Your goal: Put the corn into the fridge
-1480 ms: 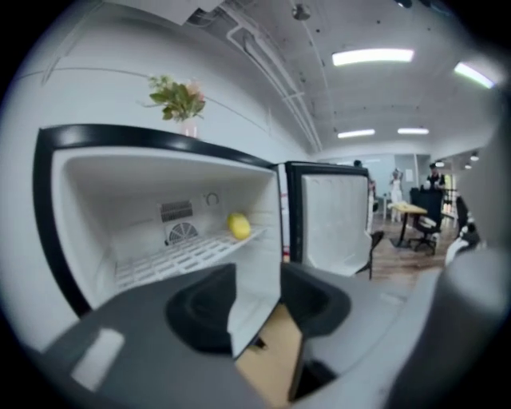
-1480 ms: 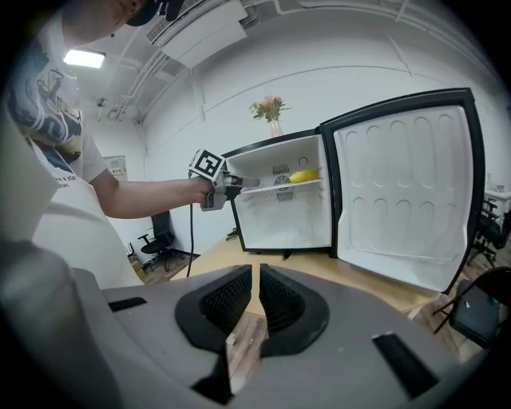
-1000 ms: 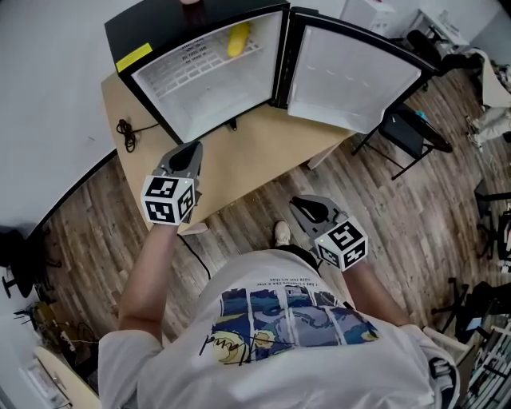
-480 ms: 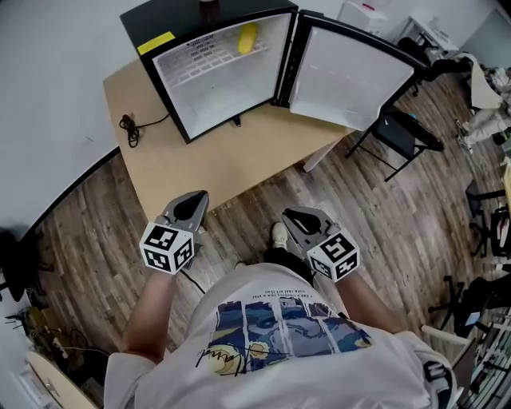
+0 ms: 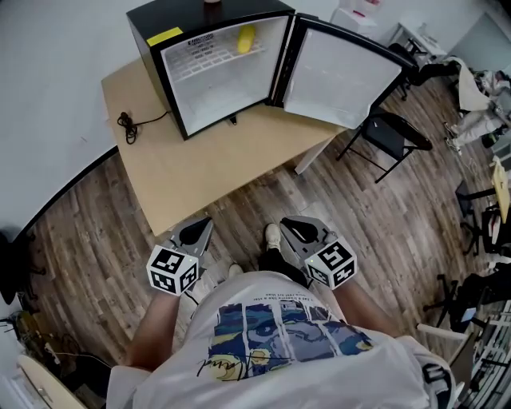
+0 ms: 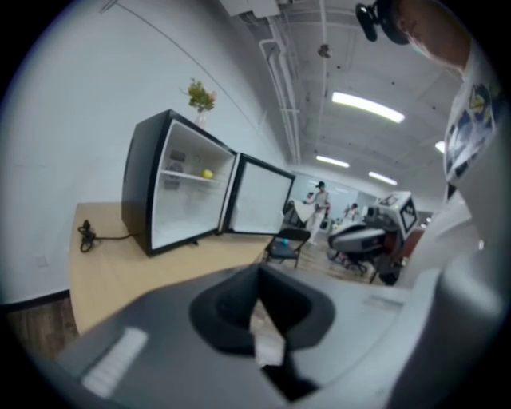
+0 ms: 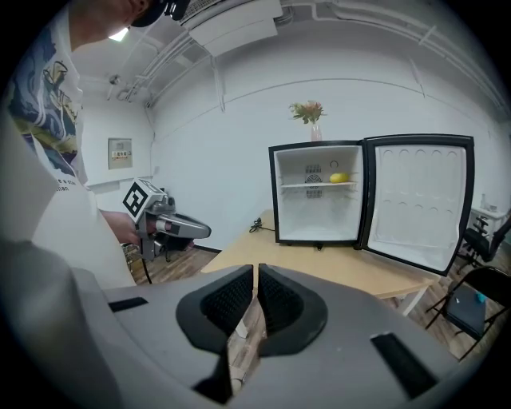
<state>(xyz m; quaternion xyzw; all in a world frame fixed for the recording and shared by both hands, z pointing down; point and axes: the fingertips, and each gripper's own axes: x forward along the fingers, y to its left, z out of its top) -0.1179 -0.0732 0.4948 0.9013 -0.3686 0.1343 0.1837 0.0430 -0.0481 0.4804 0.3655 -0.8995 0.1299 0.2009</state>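
Since 1 second earlier, both grippers are seen drawn back from the table [image 5: 200, 172] toward the body. The left gripper [image 5: 203, 225], then over the table's front edge, is now held over the wooden floor. The right gripper [image 5: 285, 223] is now held closer in, beside it. The corn [image 5: 246, 37] is unmoved: it lies on the upper shelf of the fridge [image 5: 152, 22], whose door [image 5: 343, 76] stands wide open.

The placing step is therefore judged done. Only the open door might be left, though the task sentence does not name it.

The left gripper's jaws are pressed together with nothing between them. The right gripper's jaws are brought together to a thin slit, through which only floor is seen.

In the head view, the 2 grippers are shown well apart from the fridge, with bare table between. Only the right gripper view shows the fridge from the front, with the corn toward the shelf's right end and a vase of flowers [image 7: 308, 113] on top. The left gripper is also caught there from the side. In the left gripper view the fridge is seen from an angle, with a chair [image 6: 286, 244] beyond the table.
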